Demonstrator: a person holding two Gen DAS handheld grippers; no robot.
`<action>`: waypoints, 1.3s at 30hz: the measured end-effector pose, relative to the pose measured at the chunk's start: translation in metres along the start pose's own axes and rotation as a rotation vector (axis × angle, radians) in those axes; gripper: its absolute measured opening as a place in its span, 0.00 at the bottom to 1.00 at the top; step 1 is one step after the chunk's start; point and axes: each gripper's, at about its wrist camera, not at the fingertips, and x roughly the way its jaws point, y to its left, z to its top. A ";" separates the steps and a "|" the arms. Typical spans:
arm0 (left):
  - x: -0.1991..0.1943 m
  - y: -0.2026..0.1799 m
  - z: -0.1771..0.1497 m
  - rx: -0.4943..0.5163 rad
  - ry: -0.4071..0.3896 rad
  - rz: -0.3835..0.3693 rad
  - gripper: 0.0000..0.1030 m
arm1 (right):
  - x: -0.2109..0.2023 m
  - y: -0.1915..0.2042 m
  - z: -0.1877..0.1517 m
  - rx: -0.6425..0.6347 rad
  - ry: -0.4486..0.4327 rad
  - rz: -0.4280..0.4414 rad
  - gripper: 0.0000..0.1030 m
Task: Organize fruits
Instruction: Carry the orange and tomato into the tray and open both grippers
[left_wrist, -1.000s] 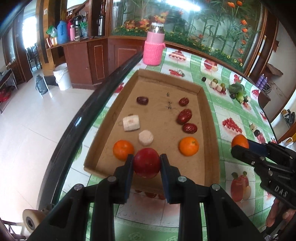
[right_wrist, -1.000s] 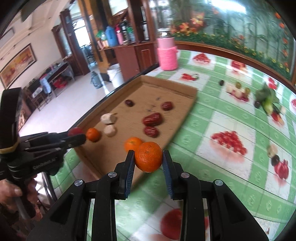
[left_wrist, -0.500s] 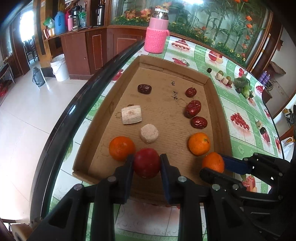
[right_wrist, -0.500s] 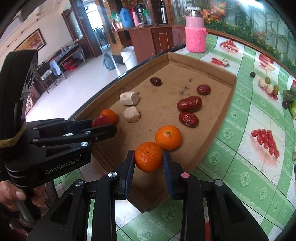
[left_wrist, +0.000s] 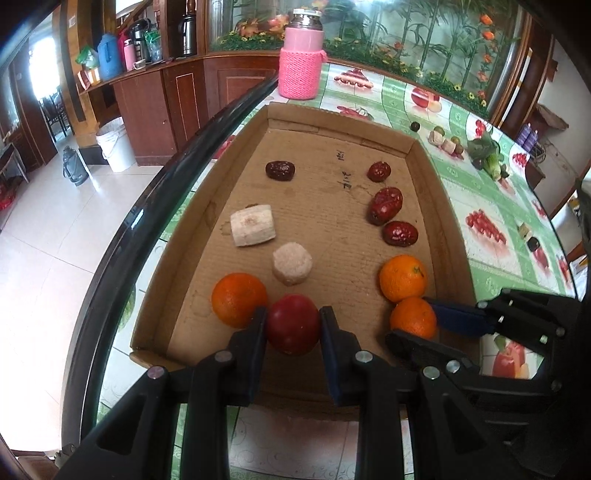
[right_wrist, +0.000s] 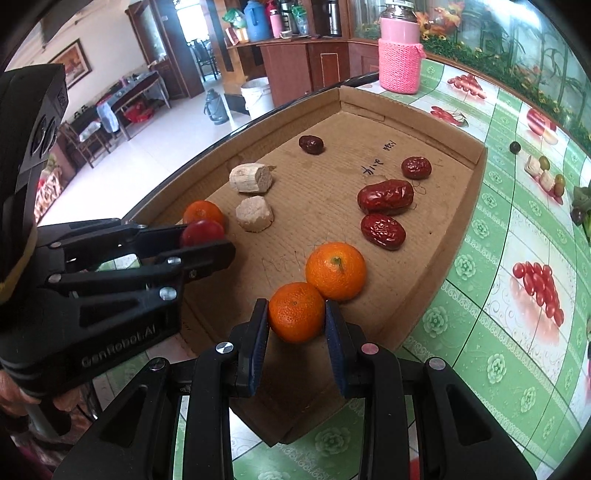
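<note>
My left gripper (left_wrist: 293, 326) is shut on a red round fruit (left_wrist: 293, 324) over the near edge of the cardboard tray (left_wrist: 424, 173), right of a loose orange (left_wrist: 238, 299). My right gripper (right_wrist: 295, 314) is shut on an orange (right_wrist: 296, 312) low inside the tray, touching a second orange (right_wrist: 336, 270). In the left wrist view the held orange (left_wrist: 413, 317) sits against that orange (left_wrist: 402, 277). Several red dates (left_wrist: 386, 205) and two pale cut pieces (left_wrist: 253, 225) lie in the tray. The left gripper shows in the right wrist view (right_wrist: 207, 240).
A pink knit-covered jar (left_wrist: 301, 62) stands beyond the tray's far wall. The table's black rim (left_wrist: 147, 206) runs along the tray's left side, with floor below. Small fruits and a green vegetable (left_wrist: 487, 155) lie on the patterned tablecloth at the far right.
My right gripper has carried its orange leftward from above the tablecloth into the tray, down beside the loose orange. My left gripper with the red fruit has moved forward over the tray edge.
</note>
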 end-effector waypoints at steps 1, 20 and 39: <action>0.000 -0.001 0.000 0.006 -0.001 0.005 0.30 | 0.000 0.000 0.000 -0.007 0.001 -0.004 0.28; -0.004 0.003 -0.002 0.040 -0.017 0.088 0.57 | 0.000 -0.002 0.001 -0.057 0.000 -0.047 0.33; -0.021 0.016 0.001 -0.026 -0.051 0.138 0.77 | -0.031 -0.008 -0.011 -0.014 -0.058 -0.048 0.34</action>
